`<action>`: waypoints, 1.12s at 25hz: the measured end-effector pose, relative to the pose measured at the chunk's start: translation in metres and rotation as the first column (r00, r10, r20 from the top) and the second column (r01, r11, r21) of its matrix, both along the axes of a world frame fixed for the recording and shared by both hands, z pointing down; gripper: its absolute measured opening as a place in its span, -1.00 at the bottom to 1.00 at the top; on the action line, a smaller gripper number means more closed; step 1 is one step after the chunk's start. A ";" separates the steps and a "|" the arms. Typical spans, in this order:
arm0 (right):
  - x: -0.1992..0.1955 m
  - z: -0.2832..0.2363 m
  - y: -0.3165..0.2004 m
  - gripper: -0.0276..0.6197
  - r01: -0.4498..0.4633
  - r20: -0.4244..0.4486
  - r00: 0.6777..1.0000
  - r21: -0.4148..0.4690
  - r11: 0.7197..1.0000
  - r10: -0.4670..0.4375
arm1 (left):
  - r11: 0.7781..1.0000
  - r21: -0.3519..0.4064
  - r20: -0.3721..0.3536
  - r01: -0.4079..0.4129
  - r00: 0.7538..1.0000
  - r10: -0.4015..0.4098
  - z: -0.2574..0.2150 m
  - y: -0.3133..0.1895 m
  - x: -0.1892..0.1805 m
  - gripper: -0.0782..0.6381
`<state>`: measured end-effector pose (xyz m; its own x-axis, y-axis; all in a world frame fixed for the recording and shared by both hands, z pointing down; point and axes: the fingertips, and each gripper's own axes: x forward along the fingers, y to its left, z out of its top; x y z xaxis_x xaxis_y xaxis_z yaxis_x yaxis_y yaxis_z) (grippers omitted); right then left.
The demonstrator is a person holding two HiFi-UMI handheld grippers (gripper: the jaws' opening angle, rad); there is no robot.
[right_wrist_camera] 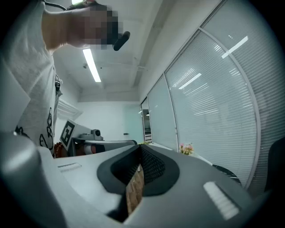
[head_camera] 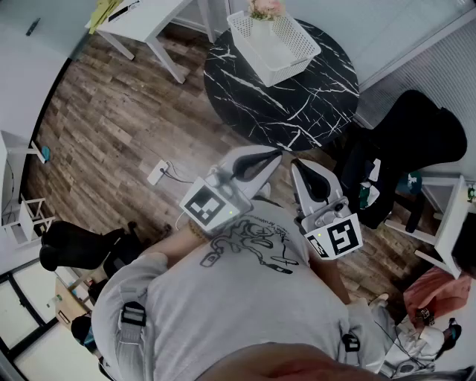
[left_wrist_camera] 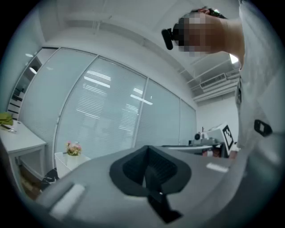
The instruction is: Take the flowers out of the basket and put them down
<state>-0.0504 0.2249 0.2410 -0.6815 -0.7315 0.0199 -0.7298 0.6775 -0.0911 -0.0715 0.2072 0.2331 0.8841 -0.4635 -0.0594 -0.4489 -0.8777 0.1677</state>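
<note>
While both the left tongs (head_camera: 277, 154) and the right tongs (head_camera: 297, 164) were closed on nothing, the flowers (head_camera: 265, 9) sat in the basket (head_camera: 294, 37).

I saw one small bunch of pink blooms at the far end of one white, rectangular, lattice-walled basket. It stood on one round bench (head_camera: 297, 104) of black stone with white veins. My two tongs were level near its near edge, well apart from the basket. Each bore a cube (head_camera: 212, 208) with black-and-white square markers.

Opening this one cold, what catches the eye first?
A round black marble table at the top carries a white basket with pink flowers at its far end. Nearer, the left gripper and right gripper are shut and empty, pointing toward the table.
</note>
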 end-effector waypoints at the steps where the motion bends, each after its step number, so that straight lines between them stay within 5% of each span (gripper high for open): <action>1: 0.000 0.000 0.000 -0.90 -0.002 0.001 1.000 0.000 1.000 0.002 | 1.000 0.001 -0.001 0.001 1.000 -0.001 0.000 0.000 0.000 -0.77; 28: 0.068 0.012 -0.017 -0.90 0.011 0.051 0.999 -0.020 1.000 -0.010 | 0.999 -0.023 0.043 0.029 0.999 -0.028 0.015 -0.012 0.064 -0.77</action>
<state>0.0176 0.2082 0.2526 -0.6898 -0.7240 -0.0003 -0.7166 0.6829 -0.1416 -0.0079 0.1949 0.2479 0.8721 -0.4892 -0.0110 -0.4806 -0.8606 0.1684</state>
